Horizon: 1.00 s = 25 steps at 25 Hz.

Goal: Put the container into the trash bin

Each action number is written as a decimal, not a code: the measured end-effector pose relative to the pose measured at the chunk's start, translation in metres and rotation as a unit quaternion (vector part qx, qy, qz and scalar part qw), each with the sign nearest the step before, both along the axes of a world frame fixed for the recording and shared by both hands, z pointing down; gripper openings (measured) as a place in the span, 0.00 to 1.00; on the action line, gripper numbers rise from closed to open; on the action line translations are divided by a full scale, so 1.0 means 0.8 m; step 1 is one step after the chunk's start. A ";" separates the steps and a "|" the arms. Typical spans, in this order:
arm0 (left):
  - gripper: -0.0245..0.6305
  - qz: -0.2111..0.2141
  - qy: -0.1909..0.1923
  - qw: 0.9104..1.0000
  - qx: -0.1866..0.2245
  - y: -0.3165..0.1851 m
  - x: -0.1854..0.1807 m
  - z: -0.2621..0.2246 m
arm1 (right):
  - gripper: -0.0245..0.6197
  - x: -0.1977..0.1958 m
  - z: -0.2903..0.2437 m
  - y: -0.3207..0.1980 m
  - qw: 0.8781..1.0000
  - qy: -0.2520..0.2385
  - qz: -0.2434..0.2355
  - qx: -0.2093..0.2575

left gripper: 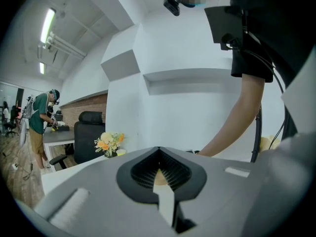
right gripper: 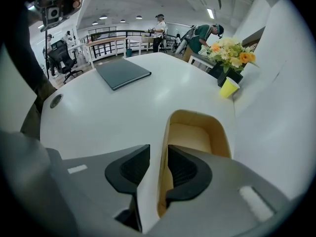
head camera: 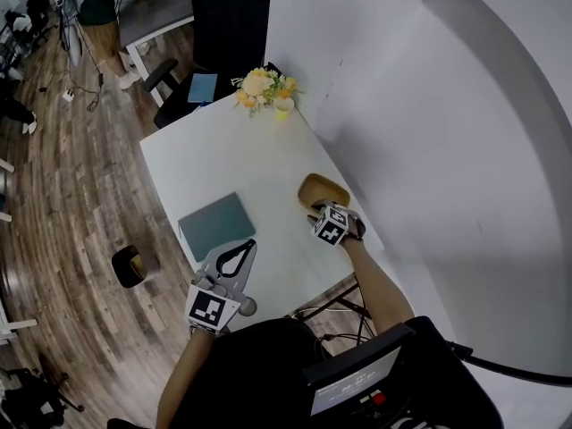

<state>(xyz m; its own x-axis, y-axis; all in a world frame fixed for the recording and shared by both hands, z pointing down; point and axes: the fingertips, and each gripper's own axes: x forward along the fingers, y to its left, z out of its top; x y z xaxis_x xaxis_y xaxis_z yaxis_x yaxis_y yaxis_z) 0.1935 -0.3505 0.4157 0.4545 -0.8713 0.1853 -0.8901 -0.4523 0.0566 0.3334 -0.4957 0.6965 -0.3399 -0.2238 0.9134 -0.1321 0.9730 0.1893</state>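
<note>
At the centre right of the head view, close to the table's (head camera: 259,164) edge by the white wall, lies the container (head camera: 323,189), a shallow tan tray. The right gripper (head camera: 318,207) points steeply down onto its near end, and the right gripper view shows the jaws narrowly apart with the tray's left wall pinched between the ribbed pads (right gripper: 183,168), one pad inside and one outside. The left gripper (head camera: 237,257) hovers over the table's lower edge, its jaws pressed together on nothing. The trash bin (head camera: 130,266) appears to be the dark round tub on the floor at lower left, well apart from the tray, across the table and past the green folder (head camera: 216,224). The hold is on one thin wall only, so the tray may swing or slip out during the long carry, or its free end may clip the folder or the left gripper.
</note>
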 end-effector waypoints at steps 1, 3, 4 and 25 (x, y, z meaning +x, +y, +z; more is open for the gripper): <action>0.04 -0.002 0.000 1.000 0.000 -0.002 -0.002 -0.001 | 0.24 0.000 0.002 0.001 1.000 0.001 0.000 -0.002; 0.04 -0.004 0.000 1.000 0.002 -0.005 -0.006 -0.003 | 0.23 0.000 0.005 0.001 1.000 0.004 0.003 -0.004; 0.04 -0.005 0.000 1.000 0.003 -0.005 -0.008 -0.003 | 0.21 0.001 0.006 0.001 1.000 0.005 0.005 -0.003; 0.04 0.025 0.002 0.999 0.023 0.027 0.006 -0.017 | 0.08 -0.019 -0.032 0.080 0.999 -0.010 -0.006 0.045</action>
<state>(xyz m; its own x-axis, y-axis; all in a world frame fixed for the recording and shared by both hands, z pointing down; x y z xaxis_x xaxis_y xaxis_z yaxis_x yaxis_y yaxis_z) 0.1986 -0.3292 0.4023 0.4985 -0.8550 0.1430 -0.8660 -0.4985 0.0382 0.3179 -0.4315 0.6708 -0.3614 -0.3012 0.8824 -0.1248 0.9535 0.2744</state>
